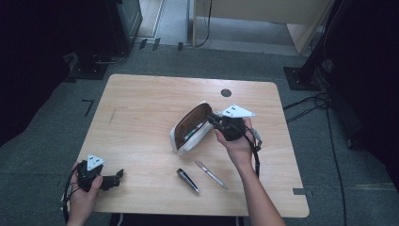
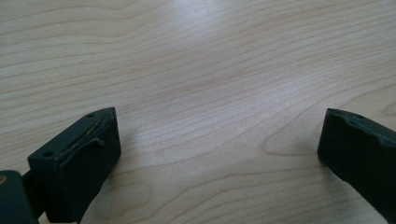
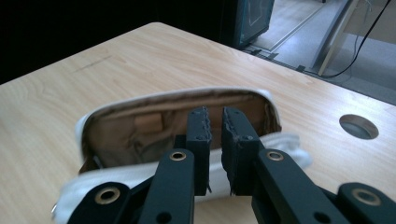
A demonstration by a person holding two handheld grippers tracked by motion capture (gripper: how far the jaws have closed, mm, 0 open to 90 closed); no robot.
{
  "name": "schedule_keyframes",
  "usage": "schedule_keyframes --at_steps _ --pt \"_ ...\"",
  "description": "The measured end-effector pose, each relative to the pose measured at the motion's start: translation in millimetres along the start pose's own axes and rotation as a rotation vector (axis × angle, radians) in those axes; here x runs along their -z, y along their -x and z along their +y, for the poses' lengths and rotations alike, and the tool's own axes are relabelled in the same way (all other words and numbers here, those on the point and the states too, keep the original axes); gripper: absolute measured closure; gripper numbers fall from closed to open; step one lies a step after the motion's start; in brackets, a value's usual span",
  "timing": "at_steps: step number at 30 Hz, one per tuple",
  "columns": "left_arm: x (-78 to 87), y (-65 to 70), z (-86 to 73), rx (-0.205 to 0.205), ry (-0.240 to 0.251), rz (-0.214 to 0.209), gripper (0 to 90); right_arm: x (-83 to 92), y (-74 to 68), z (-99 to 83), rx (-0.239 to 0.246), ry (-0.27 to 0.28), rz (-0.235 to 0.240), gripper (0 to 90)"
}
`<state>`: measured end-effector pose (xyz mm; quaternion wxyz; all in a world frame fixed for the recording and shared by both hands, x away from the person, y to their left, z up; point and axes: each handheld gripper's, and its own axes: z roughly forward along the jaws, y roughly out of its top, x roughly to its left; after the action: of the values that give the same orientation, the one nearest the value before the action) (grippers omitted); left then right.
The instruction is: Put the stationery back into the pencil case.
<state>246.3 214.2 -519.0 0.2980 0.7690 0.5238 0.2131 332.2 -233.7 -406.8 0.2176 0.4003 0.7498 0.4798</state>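
A white pencil pouch [image 1: 190, 129] with a brown lining lies open near the table's middle, its mouth turned up and to the left. My right gripper [image 1: 212, 119] is at its right rim. In the right gripper view the jaws [image 3: 215, 116] stand almost together with the pouch's [image 3: 140, 130] near white rim pinched between them. A dark pen [image 1: 188, 181] and a silver pen [image 1: 211, 174] lie on the table in front of the pouch. My left gripper [image 1: 117, 176] rests at the front left corner, its jaws [image 2: 219, 126] wide apart over bare wood.
The wooden table [image 1: 141, 103] has a round cable hole [image 1: 226, 92] at the back right, also seen beyond the pouch [image 3: 358, 126]. Grey carpet surrounds the table. Dark stands and cables sit at the back left and right.
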Motion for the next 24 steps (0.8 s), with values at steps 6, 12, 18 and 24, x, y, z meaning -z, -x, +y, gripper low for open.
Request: schedule_keyframes --at_steps 6,12,18,24 --pt "-0.1 0.3 0.0 0.004 0.002 0.0 0.0 20.9 -3.8 -18.2 -0.012 0.008 0.016 78.1" --pt "-0.1 0.2 0.0 0.003 0.001 0.0 0.0 36.9 -7.7 -35.7 -0.014 -0.009 0.037 71.0" --pt "-0.1 0.2 0.0 0.003 0.001 0.0 0.0 49.7 -8.1 -55.0 -0.021 -0.011 0.027 64.5" --pt "-0.1 0.2 0.0 0.003 0.001 0.0 0.0 58.6 -12.0 -75.3 -0.014 -0.016 0.017 60.2"
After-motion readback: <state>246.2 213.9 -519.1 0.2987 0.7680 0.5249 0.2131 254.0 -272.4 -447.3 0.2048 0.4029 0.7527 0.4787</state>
